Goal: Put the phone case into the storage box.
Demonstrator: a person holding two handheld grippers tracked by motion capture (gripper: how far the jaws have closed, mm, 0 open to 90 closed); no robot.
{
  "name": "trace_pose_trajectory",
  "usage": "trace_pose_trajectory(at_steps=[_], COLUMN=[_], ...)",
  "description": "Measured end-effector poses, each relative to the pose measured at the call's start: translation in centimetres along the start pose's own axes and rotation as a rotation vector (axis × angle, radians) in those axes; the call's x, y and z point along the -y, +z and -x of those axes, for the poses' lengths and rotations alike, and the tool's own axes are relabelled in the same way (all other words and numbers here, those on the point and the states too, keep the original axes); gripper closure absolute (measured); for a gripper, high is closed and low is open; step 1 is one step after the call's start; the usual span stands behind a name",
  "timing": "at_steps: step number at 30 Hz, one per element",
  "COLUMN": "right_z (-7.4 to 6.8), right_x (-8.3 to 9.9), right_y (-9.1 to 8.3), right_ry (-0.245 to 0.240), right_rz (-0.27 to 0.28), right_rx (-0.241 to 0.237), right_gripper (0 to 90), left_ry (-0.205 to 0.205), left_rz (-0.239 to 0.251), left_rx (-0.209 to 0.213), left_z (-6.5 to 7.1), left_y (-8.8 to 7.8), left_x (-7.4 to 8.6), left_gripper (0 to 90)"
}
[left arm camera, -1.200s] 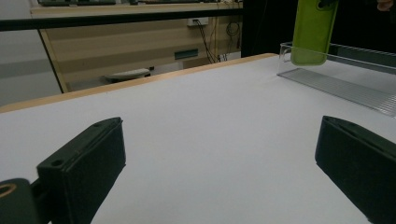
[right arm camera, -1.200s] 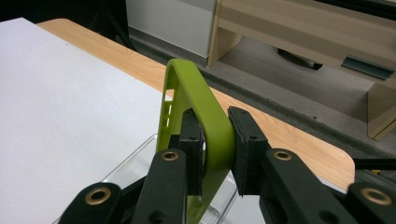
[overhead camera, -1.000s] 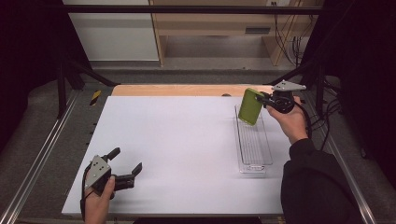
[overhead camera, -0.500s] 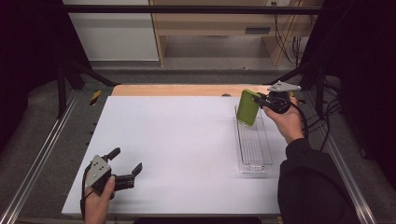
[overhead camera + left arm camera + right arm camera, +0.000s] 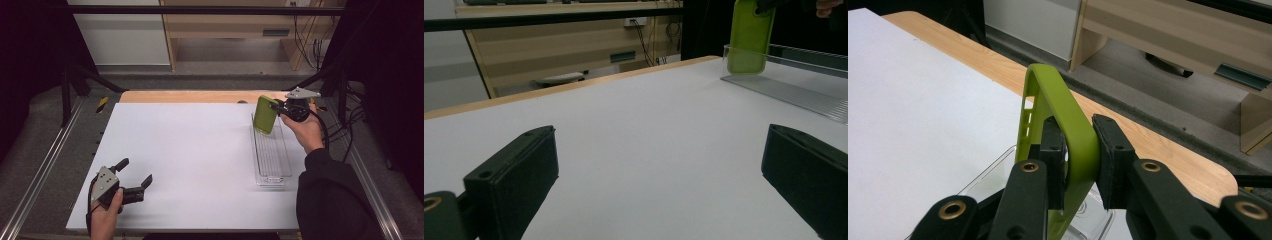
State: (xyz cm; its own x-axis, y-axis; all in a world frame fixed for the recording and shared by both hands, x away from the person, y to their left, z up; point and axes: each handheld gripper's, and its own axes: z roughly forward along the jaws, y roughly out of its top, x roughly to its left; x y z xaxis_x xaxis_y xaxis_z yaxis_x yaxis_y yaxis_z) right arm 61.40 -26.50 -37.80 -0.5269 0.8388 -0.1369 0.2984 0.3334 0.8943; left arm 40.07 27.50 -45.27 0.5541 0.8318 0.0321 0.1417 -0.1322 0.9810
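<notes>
A green phone case (image 5: 265,114) hangs upright over the far end of a clear plastic tray (image 5: 270,150) at the right of the white table. My right gripper (image 5: 278,107) is shut on the case's edge; in the right gripper view the pads pinch the green case (image 5: 1068,145) just above the clear tray (image 5: 993,180). My left gripper (image 5: 135,174) rests near the table's front left corner, jaws wide open with nothing between them. The left gripper view shows the green case (image 5: 749,37) far off above the tray (image 5: 794,87).
The white table top (image 5: 190,150) ends in a wooden strip (image 5: 190,96) at the far edge. Metal rails (image 5: 45,165) run along both sides. A wooden shelf unit (image 5: 250,30) stands on the floor beyond the table, with cables at the right.
The right gripper has shifted the green case slightly left and toward the tray's far end. The left gripper has not moved.
</notes>
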Motion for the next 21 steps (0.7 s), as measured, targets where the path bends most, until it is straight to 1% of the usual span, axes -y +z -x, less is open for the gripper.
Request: trace_pose_trajectory(at_steps=[5,19,21], right_z=[-0.06,-0.45,-0.45], right_x=[0.08,0.42,0.5], right_y=[0.12,0.57,0.6], right_ry=[-0.007,-0.006,0.002], right_rz=[0.0,-0.004,-0.002], right_rx=[-0.001,0.001,0.005], right_gripper=[76.1,76.1,76.1], left_ry=[0.002,-0.001,0.0], left_rz=[0.0,0.001,0.001], left_rx=[0.001,-0.001,-0.001], left_z=[0.03,-0.04,-0.03], left_y=[0.0,-0.05,-0.04], left_x=[-0.01,-0.01,-0.01], left_gripper=[1.1,1.1,1.1])
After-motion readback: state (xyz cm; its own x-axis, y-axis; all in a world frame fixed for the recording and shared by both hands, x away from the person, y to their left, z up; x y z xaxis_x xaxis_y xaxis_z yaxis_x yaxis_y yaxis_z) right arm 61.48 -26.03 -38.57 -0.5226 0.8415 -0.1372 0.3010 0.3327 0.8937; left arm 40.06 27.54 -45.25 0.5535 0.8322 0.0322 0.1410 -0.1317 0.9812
